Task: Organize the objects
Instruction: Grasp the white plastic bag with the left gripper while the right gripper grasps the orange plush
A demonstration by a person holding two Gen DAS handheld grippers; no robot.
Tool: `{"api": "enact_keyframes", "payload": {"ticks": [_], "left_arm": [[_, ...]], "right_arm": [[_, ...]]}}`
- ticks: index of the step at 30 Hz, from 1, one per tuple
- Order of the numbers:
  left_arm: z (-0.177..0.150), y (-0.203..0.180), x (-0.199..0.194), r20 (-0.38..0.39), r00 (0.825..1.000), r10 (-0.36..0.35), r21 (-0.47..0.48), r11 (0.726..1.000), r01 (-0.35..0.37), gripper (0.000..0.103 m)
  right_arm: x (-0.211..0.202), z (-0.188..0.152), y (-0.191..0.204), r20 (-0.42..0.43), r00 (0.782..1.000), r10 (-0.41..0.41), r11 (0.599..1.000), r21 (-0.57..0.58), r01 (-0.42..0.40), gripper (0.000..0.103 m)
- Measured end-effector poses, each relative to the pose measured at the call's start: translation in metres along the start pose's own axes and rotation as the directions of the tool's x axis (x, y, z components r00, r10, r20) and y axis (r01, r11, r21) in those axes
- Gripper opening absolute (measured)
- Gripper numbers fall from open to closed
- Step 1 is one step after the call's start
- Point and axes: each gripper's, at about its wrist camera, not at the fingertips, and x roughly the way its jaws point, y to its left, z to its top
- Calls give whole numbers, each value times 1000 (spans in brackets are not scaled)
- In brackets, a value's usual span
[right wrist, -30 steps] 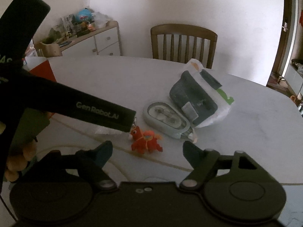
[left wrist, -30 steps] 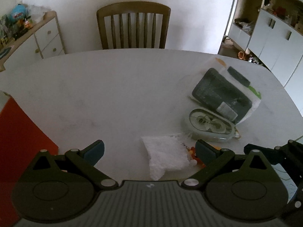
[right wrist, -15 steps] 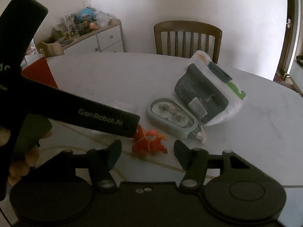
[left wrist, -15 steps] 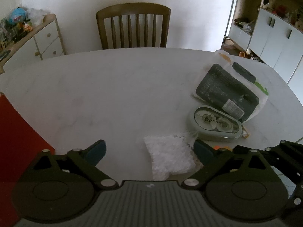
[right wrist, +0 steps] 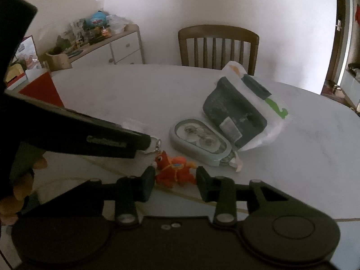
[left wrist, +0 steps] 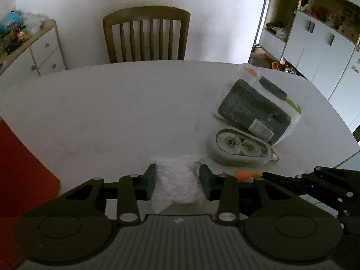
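A crumpled clear plastic bag (left wrist: 176, 181) lies on the white table (left wrist: 112, 112) directly between the jaws of the left gripper (left wrist: 177, 178), which slants down toward the tabletop; its jaws are closing, and both teal pads appear to touch the bag's sides, the left pad (left wrist: 150, 178) against one edge and the right against the other. Just beyond the right-hand jaw, a small orange toy (left wrist: 244, 176) peeks out over the linkage. The same toy, a red-orange plush bird keychain (right wrist: 174, 172) with a metal ring (right wrist: 157, 146) at its head, sits between the jaws of the right gripper (right wrist: 174, 181), which also tilts down at the table. Those jaws are closing too; the left pad (right wrist: 147, 183) is at the toy's head, while the right one looks just short of its tail, so a firm pinch cannot be confirmed. Past the jaws, ahead and to the right, lies a pale green oval case (right wrist: 199, 141) with a clear lid, and behind it, touching, a dark grey pouch (right wrist: 234, 114) resting on a white plastic bag (right wrist: 270, 112). The left gripper's black body (right wrist: 78, 135) crosses the left of the right wrist view, a person's fingers (right wrist: 15, 191) below it. A wooden chair (left wrist: 146, 36) stands at the table's far side.
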Motion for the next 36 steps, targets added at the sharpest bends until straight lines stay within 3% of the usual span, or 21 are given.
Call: {"api": "enact_keyframes", "payload": {"ticks": [3, 16, 24, 36], "left_arm": [[2, 2, -3, -3, 1000, 2, -8, 1000, -2, 35], [-7, 5, -40, 15, 999, -44, -21, 999, 44, 34], [-9, 6, -87, 63, 993, -95, -25, 995, 97, 34], [-15, 22, -146, 58, 994, -93, 18, 996, 92, 34]], "right_arm": [[-3, -1, 0, 5, 1000, -7, 1000, 3, 7, 37], [-38, 1, 4, 27, 999, -28, 999, 34, 28, 37], [-75, 3, 13, 60, 998, -31, 998, 51, 28, 37], [-131, 16, 46, 102, 993, -56, 998, 19, 54, 36]]}}
